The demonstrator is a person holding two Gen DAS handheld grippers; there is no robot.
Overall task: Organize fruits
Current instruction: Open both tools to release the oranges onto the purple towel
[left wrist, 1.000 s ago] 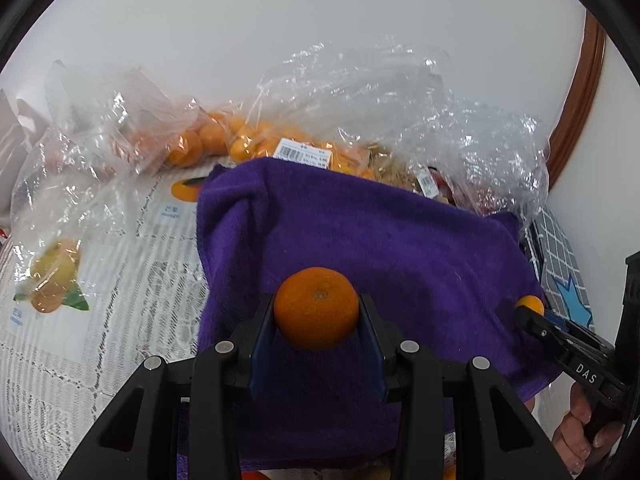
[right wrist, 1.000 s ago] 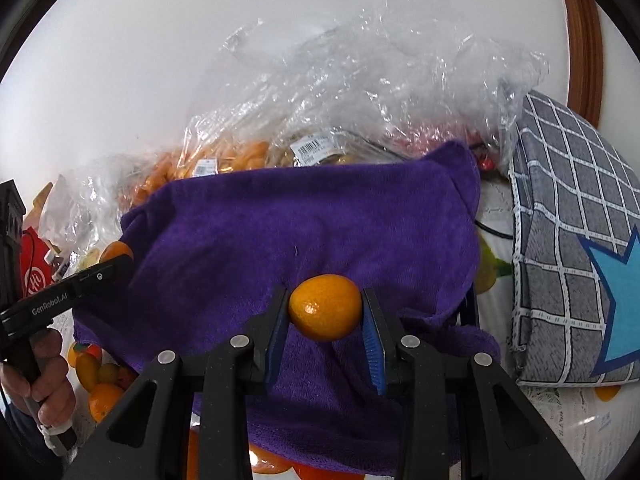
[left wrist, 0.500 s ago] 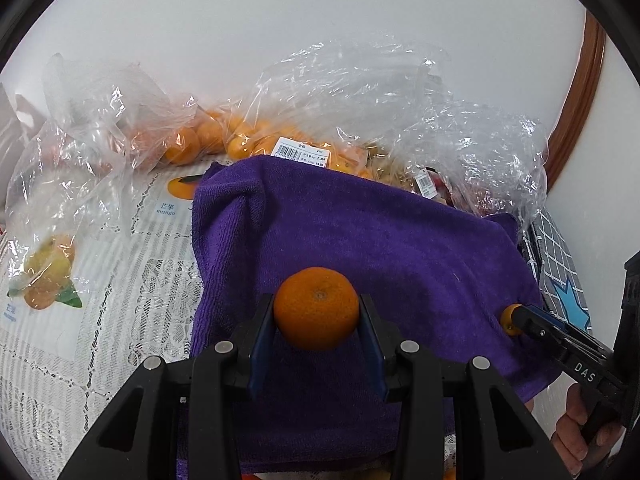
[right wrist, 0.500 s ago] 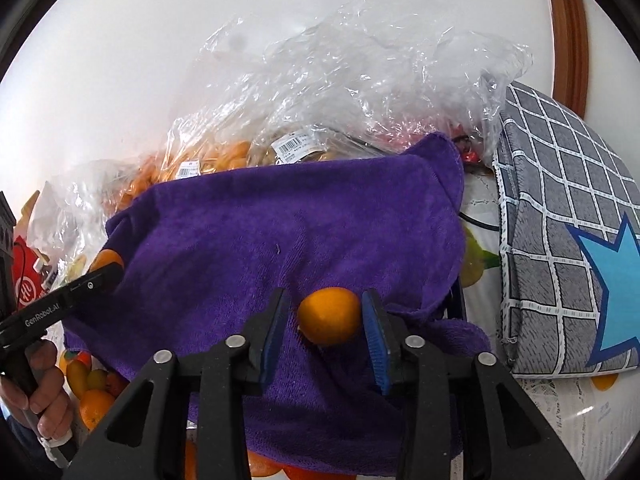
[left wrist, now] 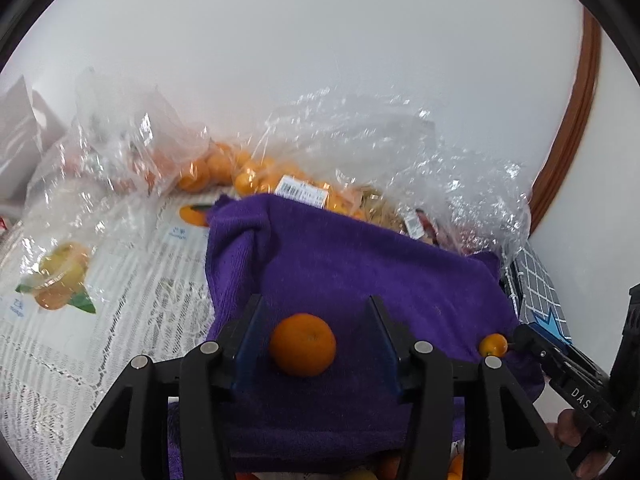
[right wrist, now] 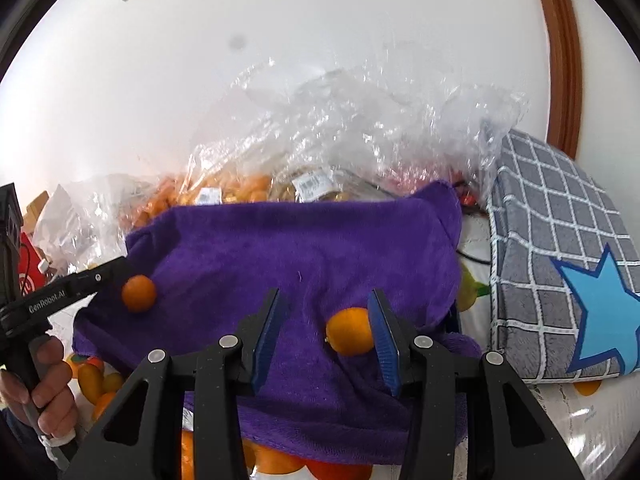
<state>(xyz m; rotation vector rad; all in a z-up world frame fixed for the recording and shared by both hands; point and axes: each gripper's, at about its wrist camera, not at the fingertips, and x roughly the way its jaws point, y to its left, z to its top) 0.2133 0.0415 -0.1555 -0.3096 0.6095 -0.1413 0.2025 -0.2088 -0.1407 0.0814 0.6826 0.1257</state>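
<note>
A purple towel (left wrist: 360, 272) is draped over a heap, and loose fruit shows under its near edge. In the left wrist view a round tangerine (left wrist: 302, 345) rests on the towel between the fingers of my left gripper (left wrist: 315, 302). Its jaws are opening, with a gap on both sides of the fruit. In the right wrist view a smaller oval orange fruit (right wrist: 349, 331) lies on the towel (right wrist: 300, 248) inside my right gripper (right wrist: 324, 296). It sits beside the right pad and far from the left one, as those jaws are also opening.
Clear plastic bags of oranges (left wrist: 248, 172) are piled behind the towel against a white wall. A grey checked cushion with a blue star (right wrist: 560, 264) lies to the right. A lace tablecloth (left wrist: 100, 340) spreads to the left. A hand (right wrist: 48, 392) grips the left tool's handle.
Both grippers have let go. The tangerine and the small fruit, clamped a second ago, now lie loose on the towel between wider jaws. The small fruit sits toward the right pad.
</note>
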